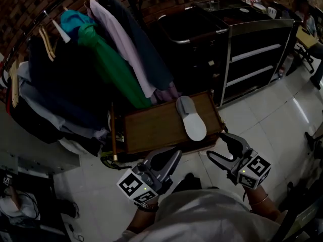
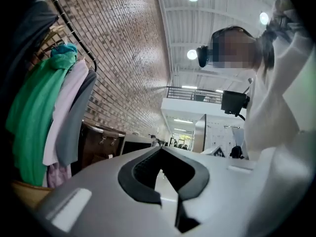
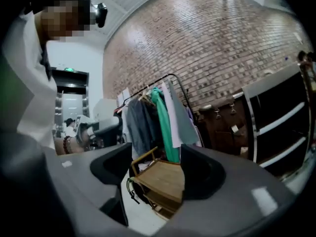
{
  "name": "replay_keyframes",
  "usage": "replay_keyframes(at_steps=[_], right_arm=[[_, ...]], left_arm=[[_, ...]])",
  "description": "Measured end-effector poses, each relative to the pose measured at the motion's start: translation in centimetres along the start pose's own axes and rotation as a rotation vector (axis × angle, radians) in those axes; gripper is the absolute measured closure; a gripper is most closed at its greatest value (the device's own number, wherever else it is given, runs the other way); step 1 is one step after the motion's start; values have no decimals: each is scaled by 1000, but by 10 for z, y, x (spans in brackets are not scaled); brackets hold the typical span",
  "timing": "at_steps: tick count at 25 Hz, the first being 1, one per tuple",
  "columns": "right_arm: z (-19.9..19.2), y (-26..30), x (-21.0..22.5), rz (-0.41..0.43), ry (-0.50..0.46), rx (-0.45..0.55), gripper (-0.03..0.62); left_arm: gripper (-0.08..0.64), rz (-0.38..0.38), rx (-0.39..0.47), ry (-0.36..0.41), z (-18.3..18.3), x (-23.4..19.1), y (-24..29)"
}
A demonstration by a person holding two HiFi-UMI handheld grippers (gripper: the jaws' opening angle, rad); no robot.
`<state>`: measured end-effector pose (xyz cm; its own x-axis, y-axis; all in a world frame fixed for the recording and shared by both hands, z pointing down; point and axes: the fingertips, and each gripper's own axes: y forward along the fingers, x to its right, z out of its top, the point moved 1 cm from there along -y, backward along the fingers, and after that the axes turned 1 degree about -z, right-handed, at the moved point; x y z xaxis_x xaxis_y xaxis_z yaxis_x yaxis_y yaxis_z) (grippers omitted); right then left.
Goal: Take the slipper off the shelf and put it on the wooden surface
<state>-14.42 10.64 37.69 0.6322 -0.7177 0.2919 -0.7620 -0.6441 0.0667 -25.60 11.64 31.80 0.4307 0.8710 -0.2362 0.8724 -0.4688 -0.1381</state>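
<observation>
A grey-and-white slipper lies flat on the right part of the wooden surface, toe toward me. Both grippers hang close to my body, nearer than the wood's front edge. My left gripper points at the wood's near edge with its jaws together and nothing in them; in the left gripper view the tips meet. My right gripper sits just right of the wood's near right corner, jaws spread wide and empty. In the right gripper view the wooden surface shows between the jaws; no slipper shows there.
A clothes rack full of hanging garments stands behind and left of the wood. A dark trunk and a black shelf unit stand at the back right. White tiled floor lies to the right. A person sits far right.
</observation>
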Motion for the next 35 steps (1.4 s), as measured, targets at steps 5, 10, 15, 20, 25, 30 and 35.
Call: replay_keyframes(at_steps=[5, 10, 15, 20, 25, 30, 35], right_arm=[[3, -55, -18, 114, 74, -6, 288], [4, -88, -13, 81, 54, -28, 293], [4, -86, -57, 89, 22, 15, 311], [3, -73, -95, 115, -94, -2, 315], [-16, -31, -114, 118, -219, -82, 318], [-18, -22, -121, 133, -253, -115, 324], [-25, -26, -116, 108, -214, -124, 327]], left_arm=[[565, 122, -22, -61, -38, 52, -8], [565, 151, -59, -57, -65, 98, -35], [565, 185, -55, -31, -56, 96, -65], [565, 152, -12, 90, -5, 88, -73], [565, 120, 20, 77, 7, 86, -94], [565, 103, 27, 37, 1, 89, -94], [565, 87, 10, 27, -3, 88, -95]])
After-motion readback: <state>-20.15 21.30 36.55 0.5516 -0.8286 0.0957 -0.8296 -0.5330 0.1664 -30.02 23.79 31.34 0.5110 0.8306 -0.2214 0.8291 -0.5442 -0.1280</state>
